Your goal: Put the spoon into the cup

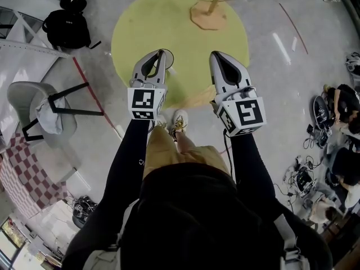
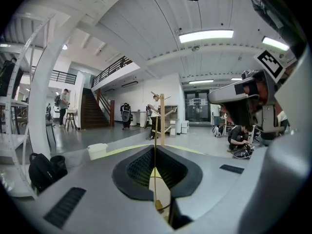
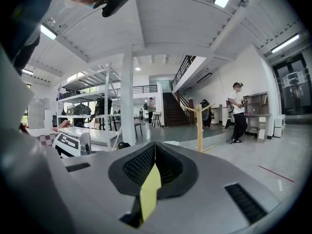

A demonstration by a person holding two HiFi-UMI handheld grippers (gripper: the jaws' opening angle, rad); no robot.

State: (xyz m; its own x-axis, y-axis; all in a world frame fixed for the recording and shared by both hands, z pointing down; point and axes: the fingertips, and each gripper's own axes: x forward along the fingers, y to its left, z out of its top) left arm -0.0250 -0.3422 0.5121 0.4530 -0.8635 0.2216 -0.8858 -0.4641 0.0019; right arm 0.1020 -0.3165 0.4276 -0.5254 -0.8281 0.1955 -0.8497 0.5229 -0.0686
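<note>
No spoon and no cup shows in any view. In the head view my left gripper [image 1: 161, 53] and right gripper [image 1: 216, 54] are held side by side in front of the person's body, over a round yellow floor mat [image 1: 169, 21]. Both point forward, nearly level. In the left gripper view the left gripper [image 2: 155, 149] has its jaws meeting at the tips with nothing between them. The right gripper [image 3: 155, 146] looks the same in the right gripper view: tips together and nothing held.
A wooden stand [image 1: 209, 13] rises from the far side of the mat. A black backpack [image 1: 67, 27] and a grey chair [image 1: 34, 108] are at the left, beside a checked cloth [image 1: 17, 167]. People [image 1: 343, 103] sit on the floor at the right among cables.
</note>
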